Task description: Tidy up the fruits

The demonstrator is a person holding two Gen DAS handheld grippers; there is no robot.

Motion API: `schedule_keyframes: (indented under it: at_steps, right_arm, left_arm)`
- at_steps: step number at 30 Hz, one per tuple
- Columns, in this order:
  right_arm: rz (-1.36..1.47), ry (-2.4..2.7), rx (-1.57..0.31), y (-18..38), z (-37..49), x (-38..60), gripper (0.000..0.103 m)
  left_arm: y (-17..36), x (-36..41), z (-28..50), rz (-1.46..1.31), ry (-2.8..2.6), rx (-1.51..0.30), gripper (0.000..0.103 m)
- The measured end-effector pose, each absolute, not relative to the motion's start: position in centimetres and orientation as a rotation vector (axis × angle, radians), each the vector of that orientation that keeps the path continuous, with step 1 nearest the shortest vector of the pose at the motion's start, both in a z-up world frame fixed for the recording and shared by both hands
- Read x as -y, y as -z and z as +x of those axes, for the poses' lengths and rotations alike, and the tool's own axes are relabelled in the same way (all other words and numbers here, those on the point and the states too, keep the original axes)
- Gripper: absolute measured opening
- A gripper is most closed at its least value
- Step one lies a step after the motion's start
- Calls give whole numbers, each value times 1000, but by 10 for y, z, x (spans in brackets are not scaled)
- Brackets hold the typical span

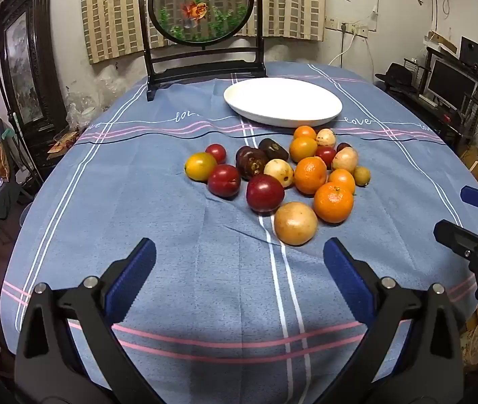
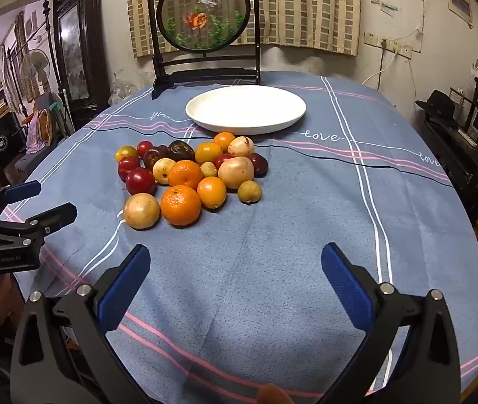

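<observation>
Dim indoor light, sharp, perhaps overhead; fisheye-bent edges

Frame edges are cropping the right gripper [image 1: 468, 215] in the left view and the left gripper [image 2: 40, 198] in the right; front fruits are hiding rear ones in the fruit pile [image 2: 185, 175].

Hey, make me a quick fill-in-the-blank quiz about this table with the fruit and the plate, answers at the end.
1. The white plate holds ____ fruit.
2. The fruit pile lies on a tablecloth whose main colour is ____.
3. The left gripper and right gripper both have their fingers ____.
4. Seen from the grippers, the plate sits ____ the pile.

Missing words: no; blue; open; behind
</observation>
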State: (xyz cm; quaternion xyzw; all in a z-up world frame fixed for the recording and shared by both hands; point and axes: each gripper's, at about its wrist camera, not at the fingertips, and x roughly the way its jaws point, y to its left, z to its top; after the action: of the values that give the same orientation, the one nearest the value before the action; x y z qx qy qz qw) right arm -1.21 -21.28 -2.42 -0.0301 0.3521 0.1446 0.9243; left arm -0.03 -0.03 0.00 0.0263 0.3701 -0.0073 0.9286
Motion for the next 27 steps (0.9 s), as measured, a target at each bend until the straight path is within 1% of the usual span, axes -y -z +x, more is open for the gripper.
schedule_keyframes:
  at_steps: [13,27]
  right_arm:
    - [-65,-290,-728,26,-9,214,102]
    - [-66,-287,-731,26,-10,215,102]
  left_arm:
    - [1,7,-4,50,27,-758,101]
    - [2,-3,-1,27,25,-751,101]
